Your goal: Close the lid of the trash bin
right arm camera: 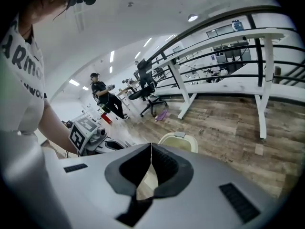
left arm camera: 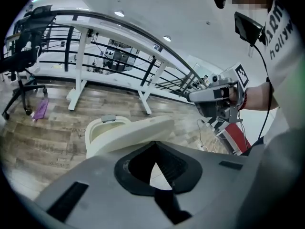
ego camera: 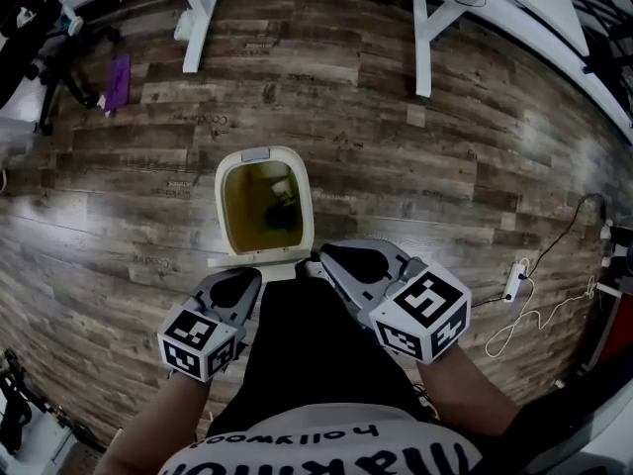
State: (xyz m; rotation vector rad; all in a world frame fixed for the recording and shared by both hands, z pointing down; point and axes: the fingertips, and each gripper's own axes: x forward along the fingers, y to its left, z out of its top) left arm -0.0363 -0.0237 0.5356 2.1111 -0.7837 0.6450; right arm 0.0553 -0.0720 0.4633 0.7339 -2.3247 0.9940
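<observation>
A cream trash bin (ego camera: 265, 206) stands open on the wood floor, dark inside. Its lid (ego camera: 259, 261) is raised at the near side, toward me. In the left gripper view the lid (left arm camera: 138, 130) slants over the bin rim (left arm camera: 97, 128). My left gripper (ego camera: 252, 277) is shut and empty, with its tips just behind the lid's near edge. My right gripper (ego camera: 318, 257) is shut too, beside the lid's right end. The right gripper view shows the bin (right arm camera: 180, 141) just past the closed jaws, and the left gripper (right arm camera: 88, 133) off to the left.
White desk legs (ego camera: 198, 18) (ego camera: 423, 43) stand on the floor beyond the bin. A purple item (ego camera: 118, 79) and an office chair lie at far left. A power strip with cables (ego camera: 514, 283) is at the right. A person (right arm camera: 102, 97) sits in the distance.
</observation>
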